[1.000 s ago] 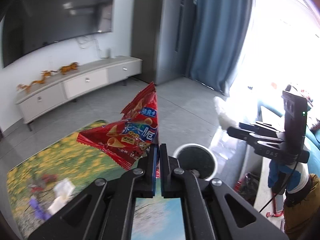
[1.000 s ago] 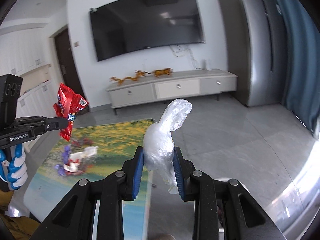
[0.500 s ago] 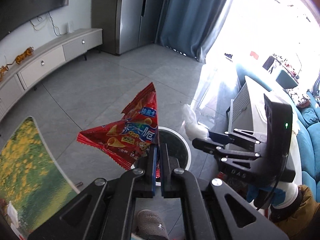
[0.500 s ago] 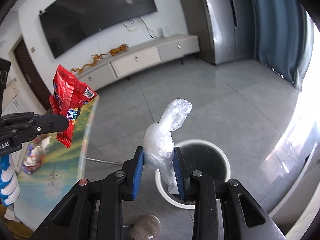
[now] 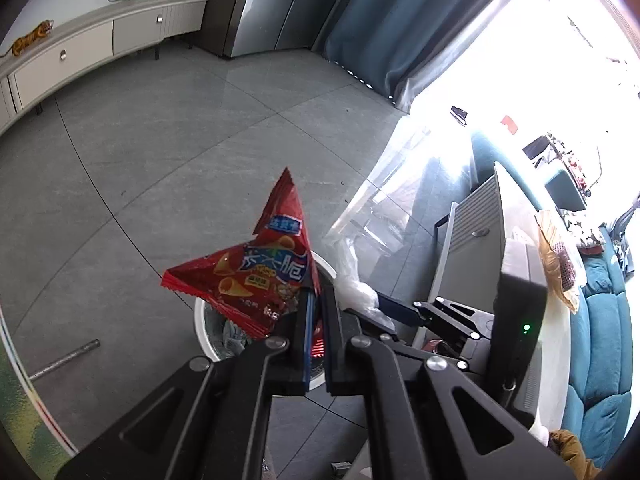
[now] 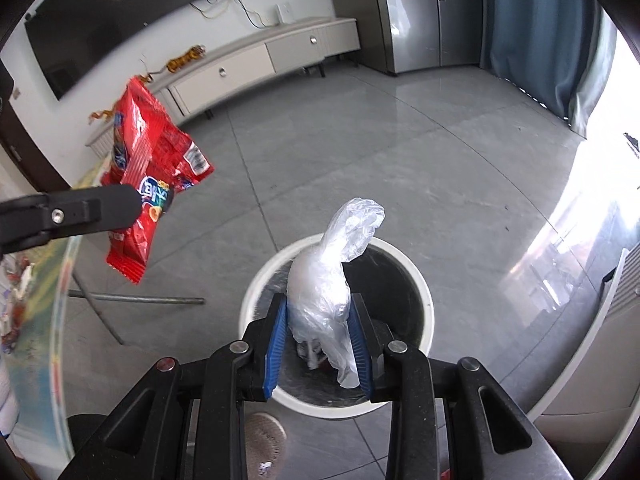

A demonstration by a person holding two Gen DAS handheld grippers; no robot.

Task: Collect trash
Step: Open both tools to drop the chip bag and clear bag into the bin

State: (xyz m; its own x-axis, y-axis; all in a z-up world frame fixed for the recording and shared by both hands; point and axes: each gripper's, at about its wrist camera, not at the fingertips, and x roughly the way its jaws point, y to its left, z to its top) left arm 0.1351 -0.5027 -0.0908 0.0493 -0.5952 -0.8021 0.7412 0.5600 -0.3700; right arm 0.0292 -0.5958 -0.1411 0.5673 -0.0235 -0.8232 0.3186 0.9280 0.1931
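My left gripper (image 5: 318,300) is shut on a red snack bag (image 5: 256,272) and holds it over the near rim of a white round trash bin (image 5: 202,320). The red snack bag (image 6: 148,176) also shows at the left of the right wrist view, off to the side of the bin. My right gripper (image 6: 318,320) is shut on a crumpled clear plastic bag (image 6: 328,280) directly above the trash bin (image 6: 420,284), which has some scraps at the bottom. The plastic bag (image 5: 352,284) shows in the left wrist view too.
A glass table with a floral top (image 6: 36,320) lies at the left, with a metal leg bar (image 6: 136,300) on the grey tile floor. A white TV cabinet (image 6: 256,64), a refrigerator (image 6: 416,16), blue curtains (image 6: 532,32) and a teal sofa (image 5: 600,352) surround the area.
Both grippers have swung away from the table and tipped down toward the bin. The plastic bag is now right over the bin opening; the snack bag is over its rim.
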